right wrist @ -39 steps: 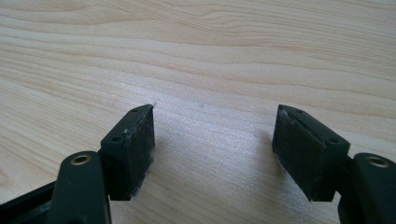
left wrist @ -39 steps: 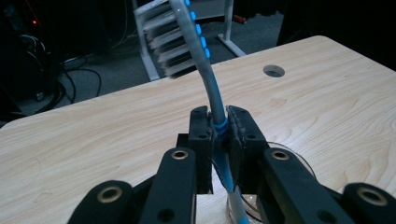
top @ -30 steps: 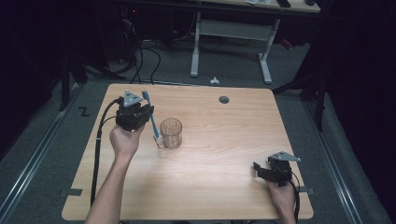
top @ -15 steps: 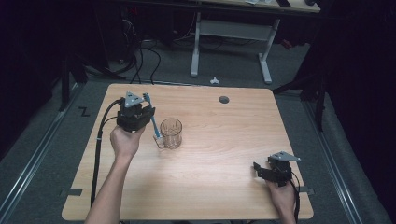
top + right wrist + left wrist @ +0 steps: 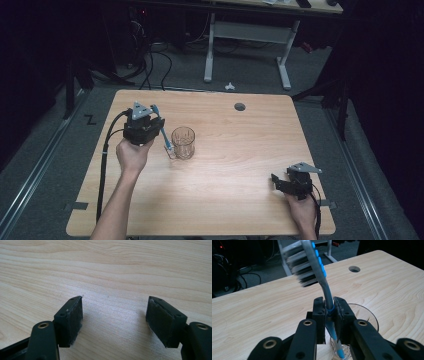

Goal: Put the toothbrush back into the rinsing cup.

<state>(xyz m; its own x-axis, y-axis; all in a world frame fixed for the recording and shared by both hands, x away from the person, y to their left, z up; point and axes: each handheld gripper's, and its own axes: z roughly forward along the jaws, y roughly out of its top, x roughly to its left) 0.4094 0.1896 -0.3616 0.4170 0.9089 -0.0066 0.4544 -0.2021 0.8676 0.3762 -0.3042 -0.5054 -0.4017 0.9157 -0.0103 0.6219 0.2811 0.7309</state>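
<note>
Between the closed jaws of the left gripper (image 5: 329,312), a blue toothbrush (image 5: 322,277) is clamped by its handle, its tail dipped into the glass tumbler (image 5: 183,142). The right gripper (image 5: 115,320) is held wide, nothing between its pads. The tumbler could be tipped if the handle is levered against its rim.

Toothbrush (image 5: 322,272) head tip cut off by top edge, bristles blurred

Pale wooden table (image 5: 225,200) with a round hole (image 5: 240,106); beyond, a white-legged desk (image 5: 247,35) and floor cables (image 5: 150,60).
</note>
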